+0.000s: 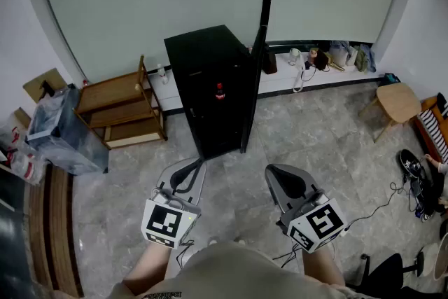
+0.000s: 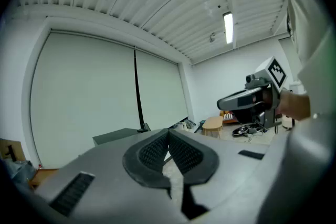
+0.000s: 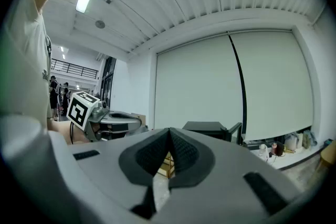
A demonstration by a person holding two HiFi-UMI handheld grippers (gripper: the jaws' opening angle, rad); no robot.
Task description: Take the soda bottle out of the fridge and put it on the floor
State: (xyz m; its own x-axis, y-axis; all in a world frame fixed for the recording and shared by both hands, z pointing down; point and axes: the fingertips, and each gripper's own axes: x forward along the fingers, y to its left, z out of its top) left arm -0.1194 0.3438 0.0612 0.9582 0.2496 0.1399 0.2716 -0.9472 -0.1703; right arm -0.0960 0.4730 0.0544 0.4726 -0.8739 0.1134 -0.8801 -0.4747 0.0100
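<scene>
Left gripper (image 1: 190,167), right gripper (image 1: 279,176), jaws together, one fridge (image 1: 198,63), one soda bottle (image 1: 220,92)

Straight ahead of the left tool (image 1: 187,170) and the right tool (image 1: 278,175), the floor (image 1: 231,171) lies bare up to the black fridge (image 1: 206,66). Its door (image 1: 250,98) stands open, edge-on, ahead of the right tool, leaving the front of the cavity free. To the left tool's left, a wooden shelf (image 1: 119,108) and a plastic bin (image 1: 66,133) block the way. To the right tool's right, 1 stool (image 1: 397,100), shoes (image 1: 409,163) and a cable (image 1: 378,210) crowd the floor.
</scene>
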